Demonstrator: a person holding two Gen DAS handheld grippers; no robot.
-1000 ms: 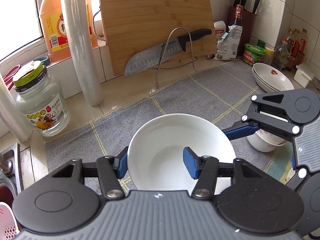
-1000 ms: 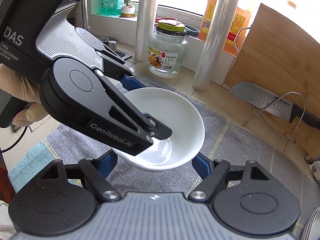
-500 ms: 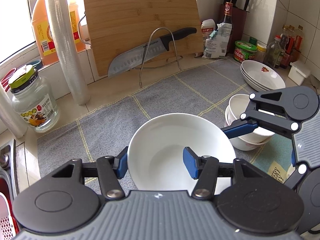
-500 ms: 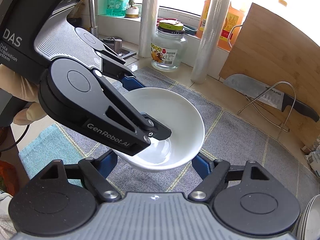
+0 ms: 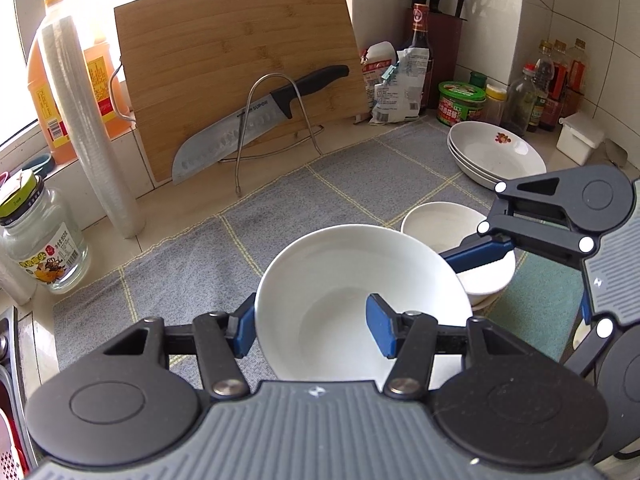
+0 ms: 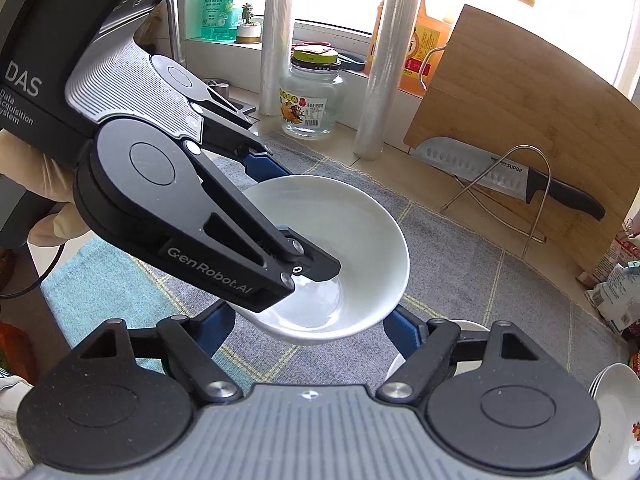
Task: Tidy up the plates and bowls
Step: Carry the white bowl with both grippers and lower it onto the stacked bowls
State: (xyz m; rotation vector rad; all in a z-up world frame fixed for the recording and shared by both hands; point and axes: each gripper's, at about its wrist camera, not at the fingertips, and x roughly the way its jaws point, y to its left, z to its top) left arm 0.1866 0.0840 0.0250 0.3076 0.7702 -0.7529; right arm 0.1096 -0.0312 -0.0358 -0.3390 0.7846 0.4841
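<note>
Spreading under everything, the grey mat (image 5: 320, 200) lies bare from the cutting board (image 5: 240, 64) and racked knife (image 5: 248, 128) down to my bowl, open room on that side; a teal cloth (image 5: 536, 300) borders it at right. Along the back edge stand the oil jug (image 5: 52, 92), wrap roll (image 5: 88, 132) and glass jar (image 5: 40, 240). Stacked plates (image 5: 496, 152) sit near the corner, apparently empty. My left gripper (image 5: 312, 330) is clenched on the white bowl's (image 5: 344, 280) near wall, one pad inside, one outside; bowl empty, raised off the mat. My right gripper (image 6: 308, 332) straddles its other side, contact hidden, so I cannot tell its grip. Small stacked bowls (image 5: 452, 220) sit just beyond, empty.
</note>
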